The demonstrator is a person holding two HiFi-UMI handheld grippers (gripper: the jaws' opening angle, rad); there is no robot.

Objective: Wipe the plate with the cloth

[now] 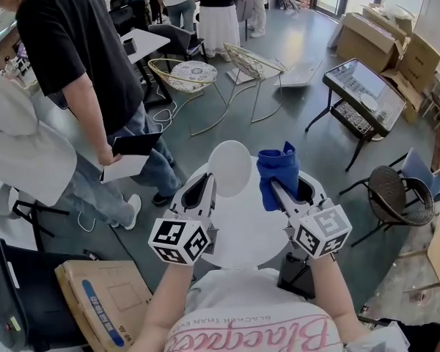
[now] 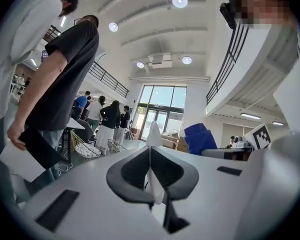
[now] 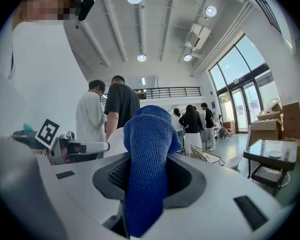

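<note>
The plain white round plate [image 1: 229, 167] stands on edge. Its lower rim is clamped between the closed jaws of the left tool [image 1: 207, 187], and its broad face is turned up toward the head camera. Seen along that tool, it is only a thin white sliver rising from the jaws.

The blue knitted cloth [image 1: 278, 172] is bunched into a thick fold and pinched in the right tool [image 1: 279, 193]. Its free end bulges up past the jaw tips. The cloth sits just to the right of the plate at about the same height. Whether the two touch cannot be told.
</note>
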